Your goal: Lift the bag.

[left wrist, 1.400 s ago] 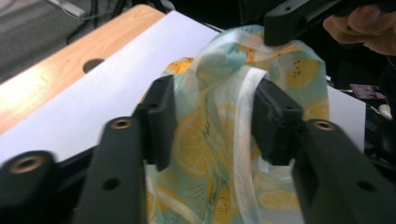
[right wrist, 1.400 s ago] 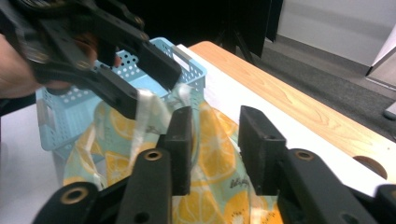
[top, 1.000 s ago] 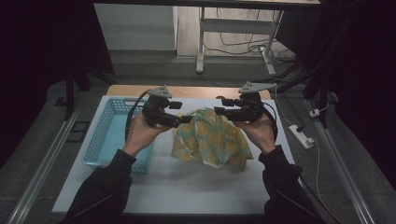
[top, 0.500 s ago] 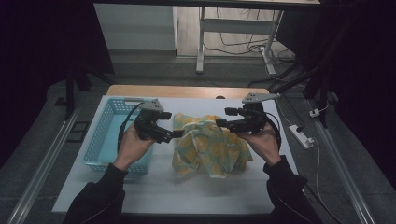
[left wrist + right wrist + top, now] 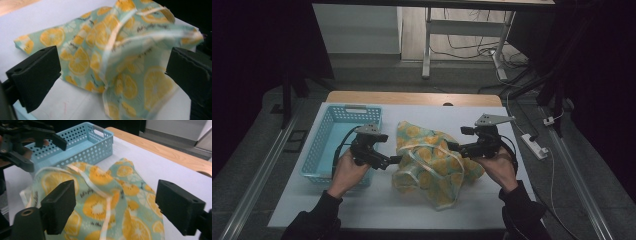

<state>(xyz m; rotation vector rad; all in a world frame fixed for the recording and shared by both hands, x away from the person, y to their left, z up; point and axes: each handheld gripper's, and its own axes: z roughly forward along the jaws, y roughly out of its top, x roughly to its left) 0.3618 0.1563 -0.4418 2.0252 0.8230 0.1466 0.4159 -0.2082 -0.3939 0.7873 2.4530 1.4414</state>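
A crumpled cloth [image 5: 432, 162] printed with orange slices on pale green lies heaped near the middle of the white table [image 5: 362, 205], with a pale ribbon-like trim running across its folds. The left gripper [image 5: 393, 160] sits at the cloth's left edge and the right gripper [image 5: 453, 146] at its right side, each held in a hand coming up from the near edge. In the left gripper view the two black jaws stand wide apart with the cloth [image 5: 112, 62] lying between and beyond them, nothing pinched; in the right gripper view the jaws are likewise spread, the cloth [image 5: 105, 202] below and ahead of them, unheld. A light blue perforated basket [image 5: 319, 150] stands just left of the left hand, close enough that the hand overlaps its near right corner from above; in the right gripper view the basket [image 5: 82, 150] sits right behind the cloth. Bare white tabletop lies in front of the cloth toward the person and behind it up to the wooden strip [image 5: 412, 98] at the far edge. To the right, off the table, a white power strip [image 5: 534, 146] and cables lie on the grey floor; metal table legs [image 5: 428, 45] stand farther back.
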